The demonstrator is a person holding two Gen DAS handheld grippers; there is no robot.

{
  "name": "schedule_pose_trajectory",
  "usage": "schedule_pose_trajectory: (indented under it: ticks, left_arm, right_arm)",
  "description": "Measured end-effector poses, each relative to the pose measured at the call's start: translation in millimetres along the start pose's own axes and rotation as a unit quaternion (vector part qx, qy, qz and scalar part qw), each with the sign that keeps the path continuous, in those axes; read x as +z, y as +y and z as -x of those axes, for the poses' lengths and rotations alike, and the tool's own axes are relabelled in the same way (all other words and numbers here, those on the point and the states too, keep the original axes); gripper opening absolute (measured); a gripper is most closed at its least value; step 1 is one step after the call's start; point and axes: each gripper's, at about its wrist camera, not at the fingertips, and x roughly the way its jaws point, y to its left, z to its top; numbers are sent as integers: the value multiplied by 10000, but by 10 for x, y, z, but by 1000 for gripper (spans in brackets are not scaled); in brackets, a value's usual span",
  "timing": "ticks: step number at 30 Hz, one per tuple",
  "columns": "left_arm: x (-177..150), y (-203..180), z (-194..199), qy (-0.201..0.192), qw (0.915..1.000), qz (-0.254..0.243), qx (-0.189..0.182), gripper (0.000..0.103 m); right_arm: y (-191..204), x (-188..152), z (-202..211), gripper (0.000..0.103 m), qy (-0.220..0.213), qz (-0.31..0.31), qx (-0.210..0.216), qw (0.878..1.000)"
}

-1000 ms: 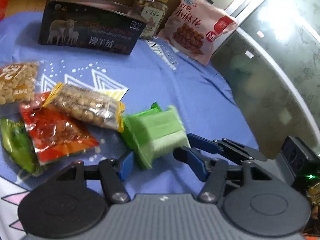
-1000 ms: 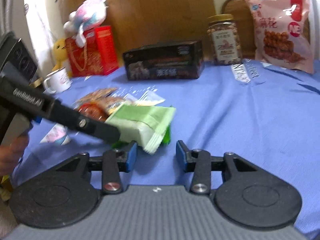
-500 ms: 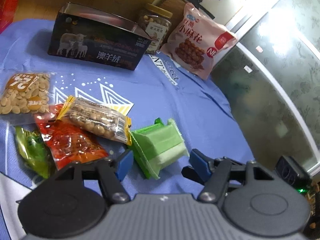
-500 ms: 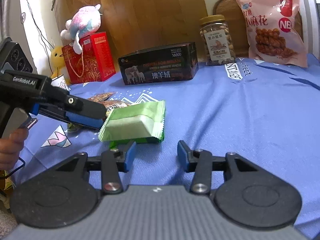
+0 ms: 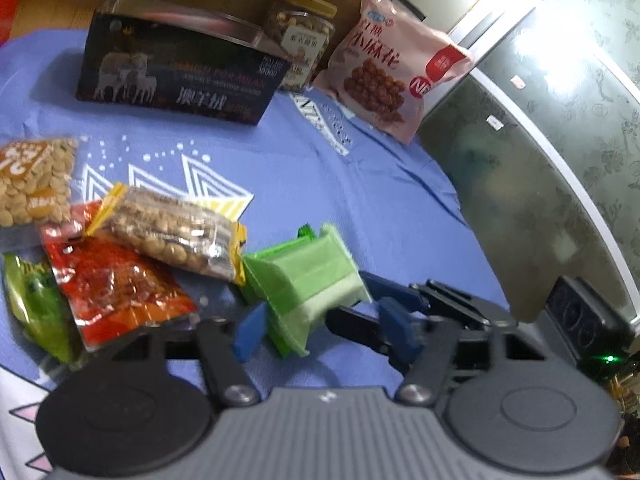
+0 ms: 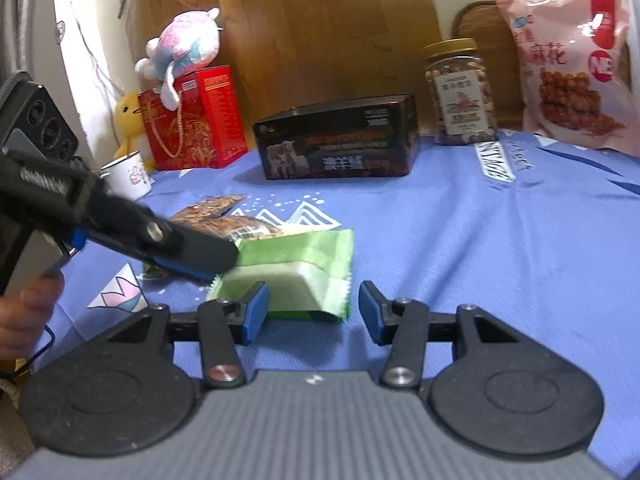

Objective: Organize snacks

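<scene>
**Item in hand:** green packet [image 5: 304,280]. It lies low on the blue cloth [image 5: 360,184], just beside the loose pile and well short of the black box [image 5: 176,76].

**Left gripper** [image 5: 322,330]: its jaws reach around the near end of the packet and have just been closing, with the packet between them. In the right wrist view its tips overlap the packet's left corner. We cannot tell whether the pads actually press on it.

**Right gripper** [image 6: 312,312]: unclenched, and its jaws have just been opening. Its left pad sits just beside the packet's near edge and its right pad stands clear over bare cloth. Part of the packet lies between the jaws, but they do not pinch it.

**Loose stock, unsorted:**
- the nut packet [image 5: 172,236], lying across the red packet [image 5: 116,292]
- the pale bean packet [image 5: 32,184]
- the dark green packet [image 5: 32,304]

All four overlap or touch in one heap.

**Standing stock, at the back:**
- the jar [image 5: 302,40]
- the pink bag [image 5: 384,76]

**Progress, as we judge it:** early. Only one packet has been singled out. We see no packet put away, and we cannot see inside the box. The heap is left to do.

**Change from half a second ago:** the packet sits nearer the right gripper and further in between its pads. The left gripper's tips reach further over the packet's corner. The heap, box, jar and bag look unmoved.
</scene>
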Motion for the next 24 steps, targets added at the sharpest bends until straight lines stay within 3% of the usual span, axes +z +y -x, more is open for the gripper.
schedule_pose_trajectory:
  ticks: [3, 12, 24]
  left_arm:
    - [-7, 30, 29, -4, 10000, 26, -5, 42]
    - [-44, -127, 182, -193, 9993, -223, -226, 42]
    - [148, -239, 251, -463, 9979, -403, -205, 42]
  right_arm:
    - [92, -30, -5, 47, -26, 201, -47, 9998]
    - [251, -33, 208, 45, -343, 464, -197, 9981]
    - [289, 44, 223, 45, -641, 467, -337, 9963]
